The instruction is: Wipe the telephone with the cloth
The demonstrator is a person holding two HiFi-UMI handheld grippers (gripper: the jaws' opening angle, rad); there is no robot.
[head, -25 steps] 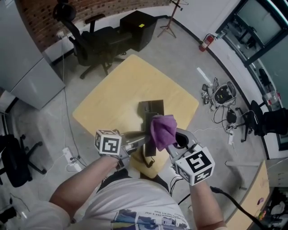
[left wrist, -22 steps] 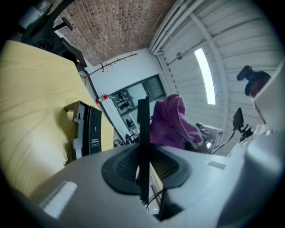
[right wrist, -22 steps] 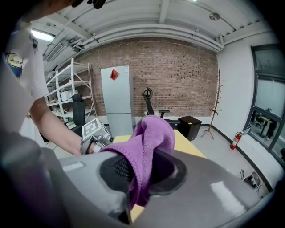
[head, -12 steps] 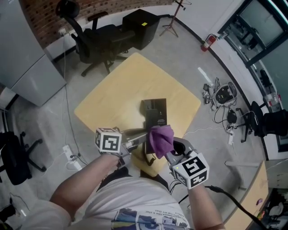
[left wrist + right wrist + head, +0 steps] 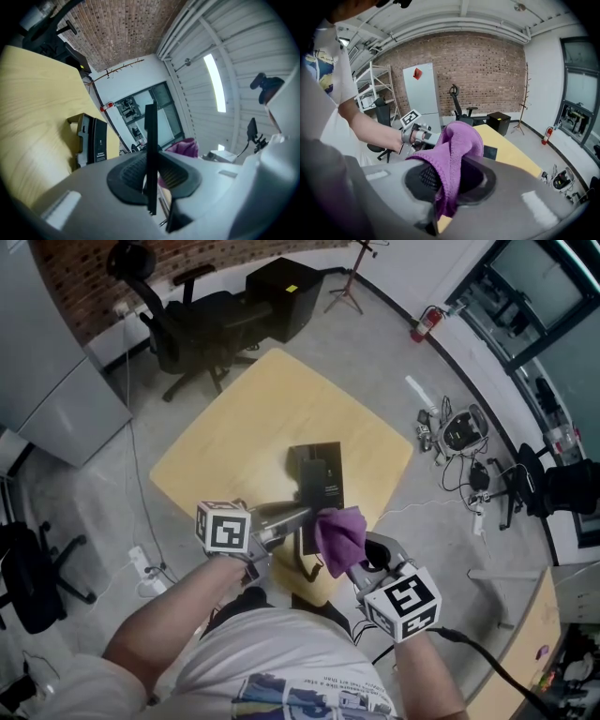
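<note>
Head view: telephone (image 5: 319, 482) sits mid worktop (image 5: 216, 456). Our left gripper (image 5: 296, 517), at its near end, pinches a thin black strip (image 5: 309, 545). Right gripper (image 5: 354, 554), just right of that, is clamped on the purple cloth (image 5: 339, 532), which is by the telephone's near-right corner.

Left gripper view: strip (image 5: 151, 140) edge-on btw the jaws, telephone (image 5: 91, 140) far left.

Right gripper view: cloth (image 5: 457, 145) bunched btw the jaws, draped over them.
</note>
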